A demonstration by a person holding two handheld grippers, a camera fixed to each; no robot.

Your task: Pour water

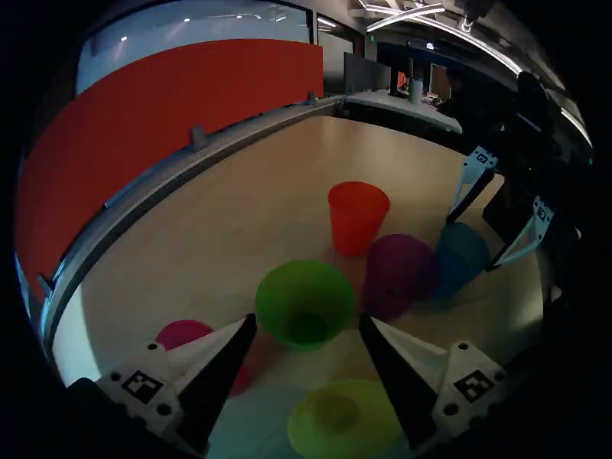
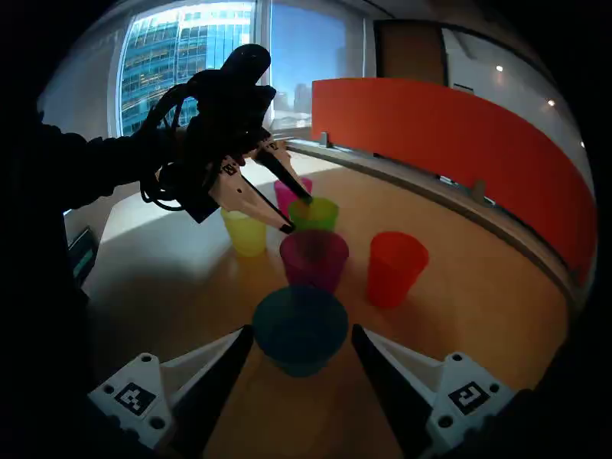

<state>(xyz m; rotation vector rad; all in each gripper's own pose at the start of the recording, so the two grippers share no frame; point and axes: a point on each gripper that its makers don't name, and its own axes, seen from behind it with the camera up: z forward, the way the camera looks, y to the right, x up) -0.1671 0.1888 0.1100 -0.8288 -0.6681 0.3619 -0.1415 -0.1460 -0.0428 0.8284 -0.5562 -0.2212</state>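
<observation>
**Tools.** The left tool (image 1: 306,317) stands wide open. The green cup (image 1: 304,304) sits directly ahead of it, centred in the gap at the fingertips. Whether either finger touches the cup wall cannot be told. The right tool (image 2: 300,330) is likewise wide open, with the teal cup (image 2: 298,329) centred between its fingertips and a sliver of gap showing on each side. Neither tool holds anything.

**Task's things.** All cups stand upright, mouths up, long axis vertical. Beyond the teal cup, going away from the right tool, come the purple cup (image 2: 314,258) and then the green cup. The red cup (image 2: 394,268) stands off to the right. A yellow cup (image 1: 344,417) lies below the left tool, and a pink cup (image 1: 183,334) is just beside its left finger. No water can be made out in any cup.

**Judgement.** Each tool is lined up on its own cup. Closing squarely across the upright wall appears to be the next requirement, before any lift and tilt.

**Surface and room.** The pale wooden bench (image 1: 252,206) is smooth and level. A red partition (image 1: 168,115) runs along its far edge, and windows (image 2: 191,61) stand behind the hand (image 2: 206,138) holding the left tool.
</observation>
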